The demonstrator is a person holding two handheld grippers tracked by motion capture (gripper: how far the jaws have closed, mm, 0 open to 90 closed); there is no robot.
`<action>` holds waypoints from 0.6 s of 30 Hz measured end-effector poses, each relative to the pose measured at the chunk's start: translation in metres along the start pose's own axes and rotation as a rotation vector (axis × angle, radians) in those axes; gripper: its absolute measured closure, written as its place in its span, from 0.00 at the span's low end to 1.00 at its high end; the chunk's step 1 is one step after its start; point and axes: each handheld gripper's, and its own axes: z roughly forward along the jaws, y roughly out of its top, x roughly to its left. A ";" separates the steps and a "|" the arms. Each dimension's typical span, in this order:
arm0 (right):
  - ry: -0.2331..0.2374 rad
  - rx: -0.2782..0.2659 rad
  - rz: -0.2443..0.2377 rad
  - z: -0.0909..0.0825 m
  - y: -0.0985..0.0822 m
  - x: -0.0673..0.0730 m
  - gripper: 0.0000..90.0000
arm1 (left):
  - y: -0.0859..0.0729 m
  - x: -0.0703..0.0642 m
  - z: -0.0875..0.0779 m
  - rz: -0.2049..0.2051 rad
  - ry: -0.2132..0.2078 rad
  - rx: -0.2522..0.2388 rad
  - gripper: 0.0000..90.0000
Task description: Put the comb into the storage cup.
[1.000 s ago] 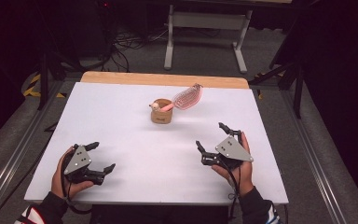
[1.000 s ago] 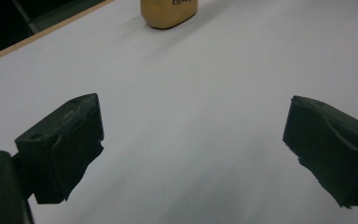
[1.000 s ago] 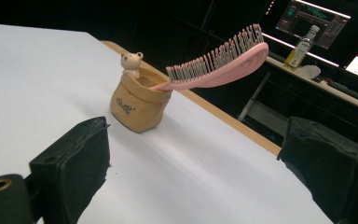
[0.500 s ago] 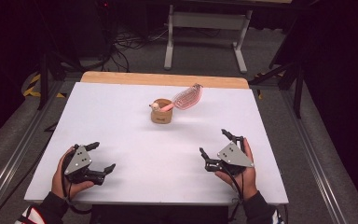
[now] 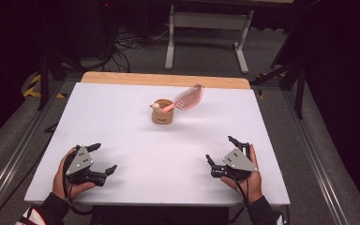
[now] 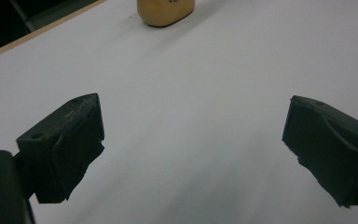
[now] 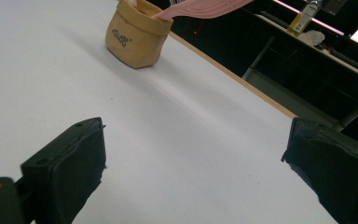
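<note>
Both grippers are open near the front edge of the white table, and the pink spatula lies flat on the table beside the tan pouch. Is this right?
Not quite. In the high view the pink spatula stands in the tan pouch, leaning out over its rim. The left gripper and right gripper are open near the front edge of the white table.

The white table (image 5: 122, 131) lies bare between the left gripper (image 5: 104, 158) at seven o'clock and the right gripper (image 5: 221, 153) at five o'clock, both with jaws spread wide. The one obstacle is the tan pouch (image 5: 162, 112) toward twelve o'clock, with a pink paddle-shaped tool (image 5: 187, 98) leaning out toward one o'clock. Open surface rings the pouch on every side.
</note>
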 end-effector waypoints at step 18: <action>-0.015 0.048 0.087 -0.010 -0.027 -0.009 0.05 | 0.000 0.003 0.003 -0.006 0.004 0.003 0.07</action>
